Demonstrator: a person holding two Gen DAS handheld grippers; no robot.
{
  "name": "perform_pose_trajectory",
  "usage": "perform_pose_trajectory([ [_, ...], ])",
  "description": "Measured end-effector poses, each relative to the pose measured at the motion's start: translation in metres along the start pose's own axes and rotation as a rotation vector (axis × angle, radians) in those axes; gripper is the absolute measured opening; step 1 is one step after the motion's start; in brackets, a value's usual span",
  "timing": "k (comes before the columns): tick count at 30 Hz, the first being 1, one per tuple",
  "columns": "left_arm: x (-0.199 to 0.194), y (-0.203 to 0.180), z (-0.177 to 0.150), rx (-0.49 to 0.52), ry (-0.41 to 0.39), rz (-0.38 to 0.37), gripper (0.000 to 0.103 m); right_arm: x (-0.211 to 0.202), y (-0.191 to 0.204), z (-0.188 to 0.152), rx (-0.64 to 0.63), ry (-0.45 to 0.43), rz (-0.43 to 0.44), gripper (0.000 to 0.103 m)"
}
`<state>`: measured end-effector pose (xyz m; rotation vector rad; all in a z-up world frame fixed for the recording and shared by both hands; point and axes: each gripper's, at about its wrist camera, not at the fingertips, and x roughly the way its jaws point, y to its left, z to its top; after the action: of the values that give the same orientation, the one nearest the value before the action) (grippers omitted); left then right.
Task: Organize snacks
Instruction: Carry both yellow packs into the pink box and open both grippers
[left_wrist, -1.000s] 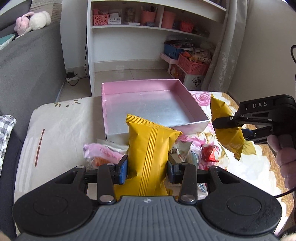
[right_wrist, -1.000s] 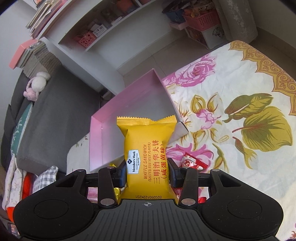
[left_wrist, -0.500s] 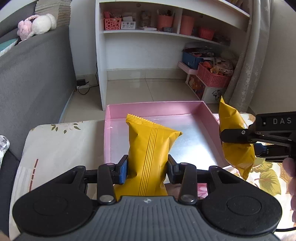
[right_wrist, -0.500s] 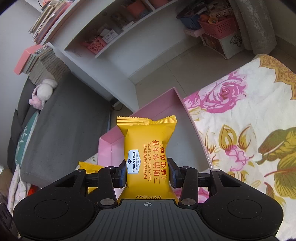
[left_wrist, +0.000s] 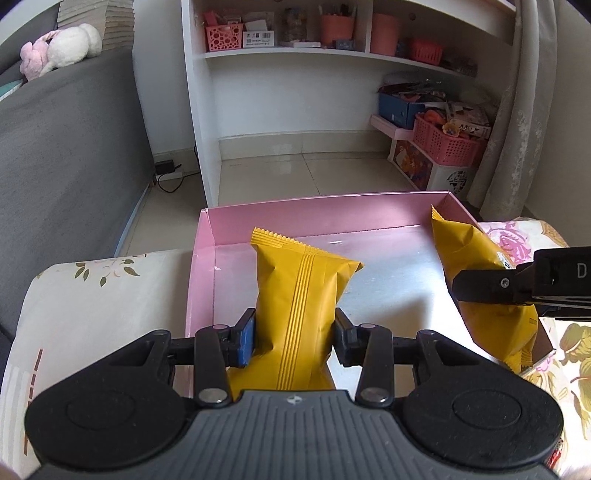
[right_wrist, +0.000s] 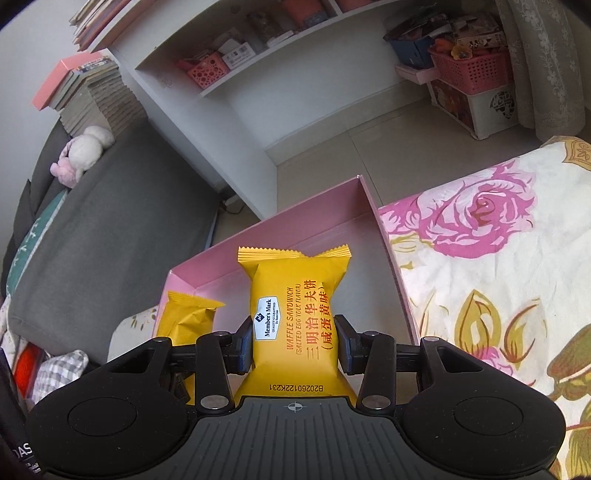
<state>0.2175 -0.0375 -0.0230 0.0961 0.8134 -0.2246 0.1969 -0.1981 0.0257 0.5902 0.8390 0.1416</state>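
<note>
The left gripper (left_wrist: 294, 338) is pinching a yellow snack packet (left_wrist: 299, 306) by its sides, plain seamed back facing the camera, and holding it over the near half of the pink box (left_wrist: 314, 208). The right gripper (right_wrist: 294, 345) is clamping a second yellow packet (right_wrist: 295, 314) the same way, over the box's right side; from the left wrist view that packet (left_wrist: 476, 273) is hanging just inside the right wall.

The box floor is lying bare and shiny between the two packets, with open room toward the far wall. The box is sitting on a floral tablecloth (right_wrist: 498, 266), its far edge reaching the table's end, with tiled floor (left_wrist: 306, 170) beyond and a grey sofa (left_wrist: 66, 147) to the left.

Both packets' lower ends are disappearing behind the gripper bodies. The right gripper's casing is running off the frame, so its lettering is showing only "D" in the left wrist view.

The right-hand packet is reading "Member's Mark", "WAFFLE SANDWICH (SALTED EGG YOLK FLAVOR)", Chinese characters, and the code "B202601 22K231" upside down. Labels on the white shelf unit (left_wrist: 280, 55) are too small to read.
</note>
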Motion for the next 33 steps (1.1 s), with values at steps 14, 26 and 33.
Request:
perform_pose_trajectory([
  [14, -0.006, 0.002, -0.001, 0.049, 0.021, 0.005, 0.073, -0.002, 0.004, 0.0, -0.016, 0.002, -0.027, 0.07],
  [26, -0.044, 0.007, -0.01, 0.024, 0.024, -0.023, 0.09, -0.047, 0.03, -0.012, -0.081, -0.002, -0.056, 0.086],
  [33, -0.069, 0.009, -0.025, 0.018, 0.034, -0.041, 0.098, -0.076, 0.046, -0.03, -0.149, -0.002, -0.078, 0.093],
])
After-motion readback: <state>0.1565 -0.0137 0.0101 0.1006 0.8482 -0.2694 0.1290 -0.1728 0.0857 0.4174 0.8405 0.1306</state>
